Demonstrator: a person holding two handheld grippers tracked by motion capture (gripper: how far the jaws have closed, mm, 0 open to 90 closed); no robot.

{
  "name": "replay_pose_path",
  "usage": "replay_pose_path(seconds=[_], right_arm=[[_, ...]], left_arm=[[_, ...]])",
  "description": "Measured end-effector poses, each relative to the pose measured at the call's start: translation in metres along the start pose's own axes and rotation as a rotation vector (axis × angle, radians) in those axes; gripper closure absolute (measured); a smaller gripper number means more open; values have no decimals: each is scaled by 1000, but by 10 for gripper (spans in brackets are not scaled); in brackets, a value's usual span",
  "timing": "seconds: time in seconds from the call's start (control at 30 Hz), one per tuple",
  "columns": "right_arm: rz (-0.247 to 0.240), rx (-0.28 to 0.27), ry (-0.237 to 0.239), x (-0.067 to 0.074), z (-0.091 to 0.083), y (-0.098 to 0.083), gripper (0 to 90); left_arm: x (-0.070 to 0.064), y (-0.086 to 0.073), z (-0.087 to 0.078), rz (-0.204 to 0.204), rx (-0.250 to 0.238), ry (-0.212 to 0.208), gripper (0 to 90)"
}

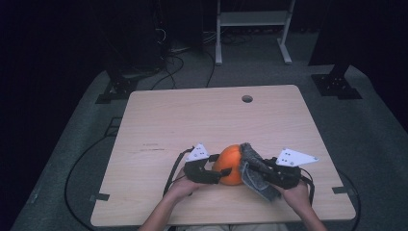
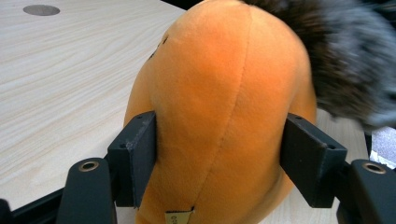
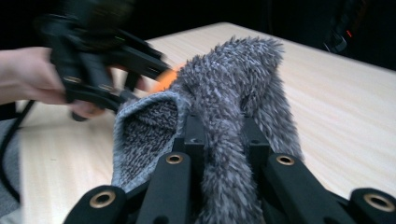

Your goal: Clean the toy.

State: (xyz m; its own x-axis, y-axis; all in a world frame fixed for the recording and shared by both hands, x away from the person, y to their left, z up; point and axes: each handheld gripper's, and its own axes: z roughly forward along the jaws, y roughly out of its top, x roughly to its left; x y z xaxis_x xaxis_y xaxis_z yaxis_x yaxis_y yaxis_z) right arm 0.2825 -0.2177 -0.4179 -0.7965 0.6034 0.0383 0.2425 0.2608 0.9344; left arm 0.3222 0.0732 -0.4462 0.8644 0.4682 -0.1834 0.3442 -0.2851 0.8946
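Pulling a grey fuzzy sock [image 1: 254, 169] against an orange plush toy [image 1: 231, 164] near the front edge of a wooden table [image 1: 192, 120].

Resting on pale wood well in front of the round hole [image 1: 247, 98], the plush toy, with the sock draped over its right side and touching it. Gripped from the left of the toy by the left gripper [image 1: 215, 174], jaws at a middling width, both pads pressed into the orange fabric low on its sides [image 2: 219, 140]. Clamped from the right of the toy by the right gripper [image 1: 246, 168], jaws drawn close together on a pinched fold of sock [image 3: 224, 140], knitted lining of the cuff showing beside it. Blurred beyond the sock in the right gripper view, the other hand [image 3: 28, 74] and its gripper.
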Motion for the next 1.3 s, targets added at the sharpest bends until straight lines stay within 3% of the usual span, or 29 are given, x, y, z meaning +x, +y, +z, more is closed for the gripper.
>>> replay_pose_path(seconds=[0.17,0.3,0.4,0.47,0.57,0.6,0.67,0.73,0.8,0.87,0.93,1.0,1.1,1.13,1.17,1.23,1.3], right_arm=[[65,67,-81,-18,-6,-9,764],[7,-32,-15,-6,-9,6,762],[-36,3,6,0,-2,11,763],[-24,4,17,-3,-2,7,763],[-10,7,41,-7,-8,4,760],[1,9,58,-9,-8,2,760],[14,18,48,-13,-9,1,760],[-4,20,16,-12,-12,4,763],[-45,5,-15,-5,-13,10,764],[-87,-12,25,8,-8,20,764],[-140,-10,61,22,2,30,764],[-172,25,41,29,11,35,764],[-101,21,4,12,11,28,766],[-57,14,10,5,11,23,766],[-19,5,16,0,11,18,765],[1,7,36,-3,12,13,766],[-12,21,53,-2,12,13,765]], left_arm=[[-2,1,2,14,-2,9,316],[-9,2,6,53,7,11,316],[-19,4,8,163,31,22,250],[-19,7,5,196,32,14,178],[-16,4,11,214,62,16,113],[-16,2,14,218,67,12,127],[-19,0,18,225,48,9,201],[-24,4,18,252,48,48,286],[-32,8,17,308,49,98,342],[-41,11,19,363,64,146,368],[-45,13,18,387,70,156,378],[-47,14,14,396,64,177,392],[-43,17,4,386,70,181,404],[-43,17,4,384,76,180,404],[-43,17,4,391,89,171,400],[-43,18,4,387,112,142,348],[-37,22,-3,336,81,84,285]])
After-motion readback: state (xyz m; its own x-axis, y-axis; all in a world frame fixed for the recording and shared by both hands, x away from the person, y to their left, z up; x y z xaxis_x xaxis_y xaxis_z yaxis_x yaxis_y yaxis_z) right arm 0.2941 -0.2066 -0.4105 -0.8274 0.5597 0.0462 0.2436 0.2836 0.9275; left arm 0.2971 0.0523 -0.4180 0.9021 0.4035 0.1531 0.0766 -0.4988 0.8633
